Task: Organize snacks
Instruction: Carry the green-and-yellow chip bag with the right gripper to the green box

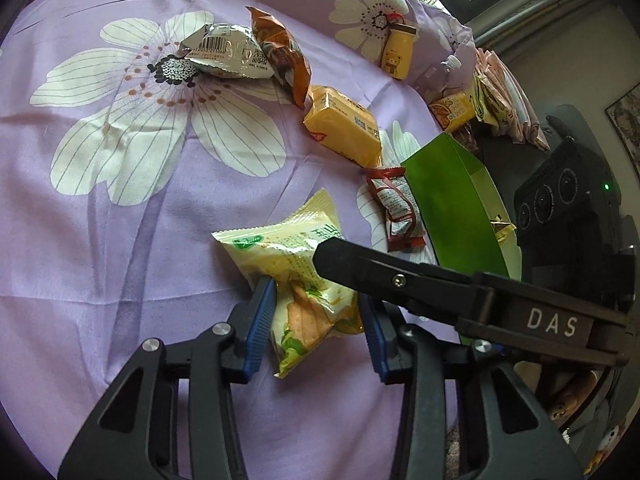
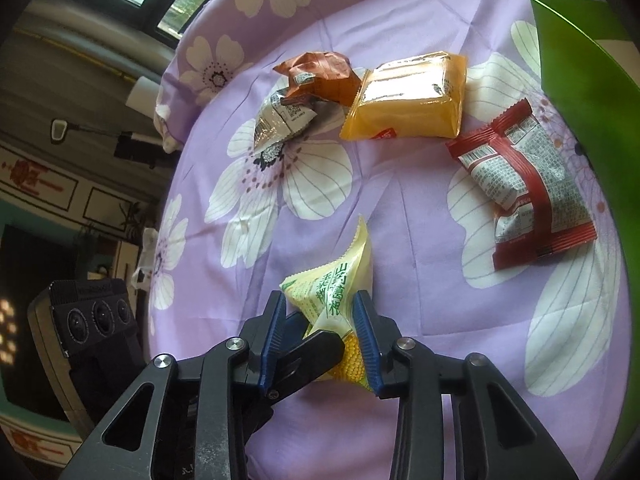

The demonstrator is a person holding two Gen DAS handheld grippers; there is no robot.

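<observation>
The widest open stretch of the purple floral cloth [image 1: 120, 240] lies left of the pale yellow corn snack packet [image 1: 296, 276], bare of packets out to the cloth's edge. Ahead, the way narrows: a silver packet [image 1: 224, 52] and a crumpled brown packet [image 1: 280, 56] touch each other, with the orange biscuit pack [image 1: 344, 128] just beside them. To the right, the red packet [image 1: 396, 212] lies against the upright wall of the green box [image 1: 448, 208], closing that side. A clear lane runs between the corn packet and the red packet [image 2: 524, 188]. The right gripper [image 2: 320, 324] and the left gripper [image 1: 316, 320] crowd the same packet, the right one's finger crossing just above it.
</observation>
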